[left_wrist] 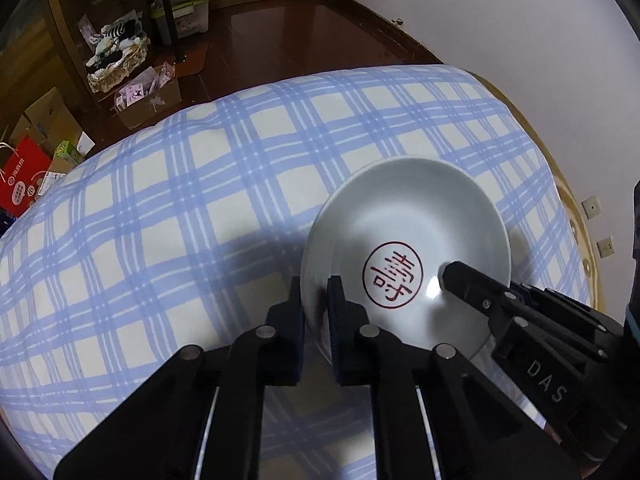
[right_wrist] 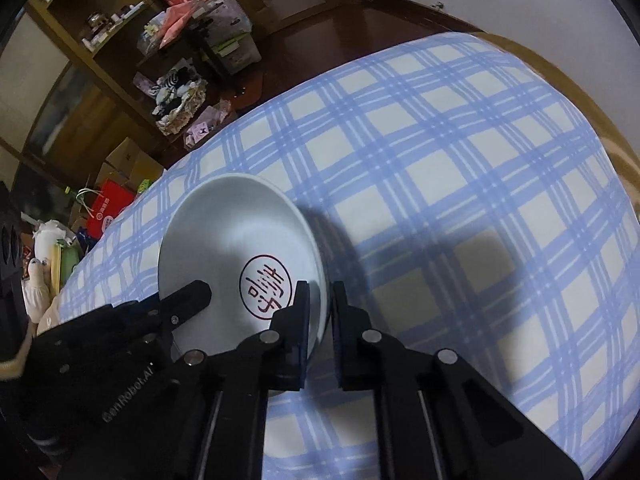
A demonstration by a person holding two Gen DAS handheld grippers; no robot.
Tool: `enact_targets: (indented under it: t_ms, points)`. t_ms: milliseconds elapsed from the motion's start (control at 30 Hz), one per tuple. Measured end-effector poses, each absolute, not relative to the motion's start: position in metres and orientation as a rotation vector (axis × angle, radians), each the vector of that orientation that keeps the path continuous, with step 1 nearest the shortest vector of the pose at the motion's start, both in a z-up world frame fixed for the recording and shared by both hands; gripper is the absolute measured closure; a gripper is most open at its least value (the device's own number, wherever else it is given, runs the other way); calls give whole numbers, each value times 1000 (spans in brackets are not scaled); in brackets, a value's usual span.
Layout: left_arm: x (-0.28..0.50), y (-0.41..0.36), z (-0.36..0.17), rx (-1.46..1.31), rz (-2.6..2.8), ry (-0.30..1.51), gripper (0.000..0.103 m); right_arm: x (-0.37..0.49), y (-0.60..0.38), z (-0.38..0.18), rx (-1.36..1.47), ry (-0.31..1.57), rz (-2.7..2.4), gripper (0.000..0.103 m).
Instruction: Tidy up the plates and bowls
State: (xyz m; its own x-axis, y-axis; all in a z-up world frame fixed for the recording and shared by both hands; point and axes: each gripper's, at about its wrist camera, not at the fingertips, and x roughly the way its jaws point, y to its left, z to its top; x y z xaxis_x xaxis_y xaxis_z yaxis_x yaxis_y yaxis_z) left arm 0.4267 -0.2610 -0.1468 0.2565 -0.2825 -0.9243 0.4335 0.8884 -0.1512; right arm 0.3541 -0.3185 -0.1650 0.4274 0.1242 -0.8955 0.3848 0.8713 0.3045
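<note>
Just one empty bowl (left_wrist: 404,248), gripper-clamped.

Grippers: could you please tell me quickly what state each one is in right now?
Left claw: shut on the rim of the bowl.
Right claw: shut on the opposite rim of the same bowl.

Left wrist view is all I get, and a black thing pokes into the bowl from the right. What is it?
Observer: Those are the right tongs. Their own camera shows them shut on the rim of the bowl, one pad inside and one outside, just as your left tongs grip the opposite rim.
Operator: Is there anything on the floor that I'm missing?
Observer: Yes. Past the table's edge, near the red bag, lies a white plush-looking thing that your view doesn't show.
</note>
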Motion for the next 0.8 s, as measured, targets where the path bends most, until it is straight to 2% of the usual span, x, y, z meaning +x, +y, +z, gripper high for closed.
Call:
enact_targets:
  t_ms: [333, 800]
  points:
    - [396, -251, -124, 209, -503, 1165, 91, 331, -307, -145, 484, 1114, -144, 92]
    - [344, -214, -61, 138, -508, 1112, 92, 277, -274, -78, 439, 1020, -120, 92]
